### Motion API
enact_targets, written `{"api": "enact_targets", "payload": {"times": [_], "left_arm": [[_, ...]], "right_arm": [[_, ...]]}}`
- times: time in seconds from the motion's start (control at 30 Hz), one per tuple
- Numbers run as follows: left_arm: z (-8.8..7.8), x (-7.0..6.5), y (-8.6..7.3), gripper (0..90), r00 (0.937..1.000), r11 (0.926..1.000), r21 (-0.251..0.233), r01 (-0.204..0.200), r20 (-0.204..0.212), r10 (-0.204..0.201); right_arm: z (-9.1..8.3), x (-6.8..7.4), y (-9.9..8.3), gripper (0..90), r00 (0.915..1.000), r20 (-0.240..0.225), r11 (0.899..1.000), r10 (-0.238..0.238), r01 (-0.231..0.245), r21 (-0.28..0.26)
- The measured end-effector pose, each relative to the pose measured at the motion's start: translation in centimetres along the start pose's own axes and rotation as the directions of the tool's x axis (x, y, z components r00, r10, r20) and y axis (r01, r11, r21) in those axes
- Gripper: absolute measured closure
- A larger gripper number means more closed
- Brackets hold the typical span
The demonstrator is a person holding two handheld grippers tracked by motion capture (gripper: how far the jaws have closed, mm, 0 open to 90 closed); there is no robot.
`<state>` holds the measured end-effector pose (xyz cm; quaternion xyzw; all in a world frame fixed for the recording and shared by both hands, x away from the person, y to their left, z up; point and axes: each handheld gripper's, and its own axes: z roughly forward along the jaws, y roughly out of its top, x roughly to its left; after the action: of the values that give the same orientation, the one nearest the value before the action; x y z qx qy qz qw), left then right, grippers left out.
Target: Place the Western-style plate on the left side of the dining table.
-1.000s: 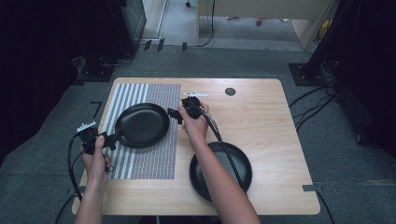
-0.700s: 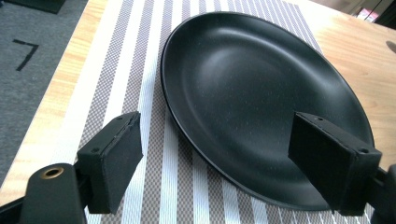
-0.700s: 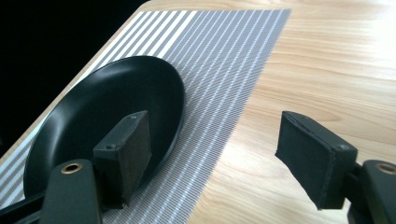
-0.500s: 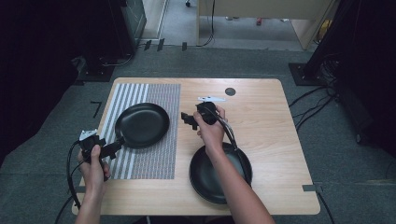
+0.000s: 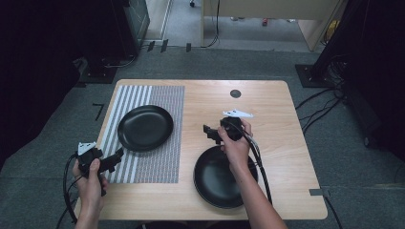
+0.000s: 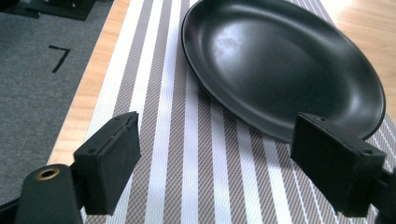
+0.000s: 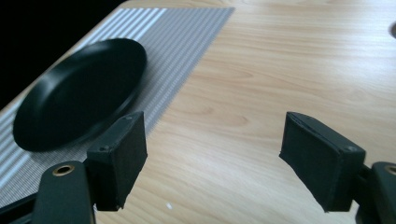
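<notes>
Fingers [image 6: 107, 163] of left gripper [image 5: 116, 159] gaping wide, gripping nothing | resting just ahead on striped mat [image 5: 162, 157]: black plate [image 5: 145, 127], seemingly released | right gripper [image 5: 208, 132] jaws just opening, empty, hovering beyond second plate [image 5: 215, 179]

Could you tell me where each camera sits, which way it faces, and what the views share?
High view: above the person's side, looking forward and down on the table; both forearms, left hand-held gripper and right hand-held gripper show.
Left gripper view: along its open jaws at the black plate on the striped mat.
Right gripper view: along open, empty jaws over bare wood.
Shared: all three show that plate.
</notes>
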<state>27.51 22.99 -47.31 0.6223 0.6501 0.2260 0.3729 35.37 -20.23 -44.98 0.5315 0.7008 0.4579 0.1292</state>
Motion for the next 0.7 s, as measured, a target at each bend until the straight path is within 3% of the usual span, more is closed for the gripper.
{"api": "enact_targets", "payload": {"times": [0.33,0.7], "left_arm": [[-0.8,0.7,-1.7,13.7,0.9987,0.9997,0.013,-0.022,-0.047,0.022],[-1.2,1.0,-2.9,13.6,0.9961,0.9967,0.040,-0.071,-0.049,0.073]], "right_arm": [[-2.8,-2.5,-2.5,20.7,0.9991,0.042,1.000,0.006,-0.006,-0.009],[-6.4,-5.9,-5.2,20.6,0.9939,0.101,0.999,0.044,-0.040,-0.035]]}}
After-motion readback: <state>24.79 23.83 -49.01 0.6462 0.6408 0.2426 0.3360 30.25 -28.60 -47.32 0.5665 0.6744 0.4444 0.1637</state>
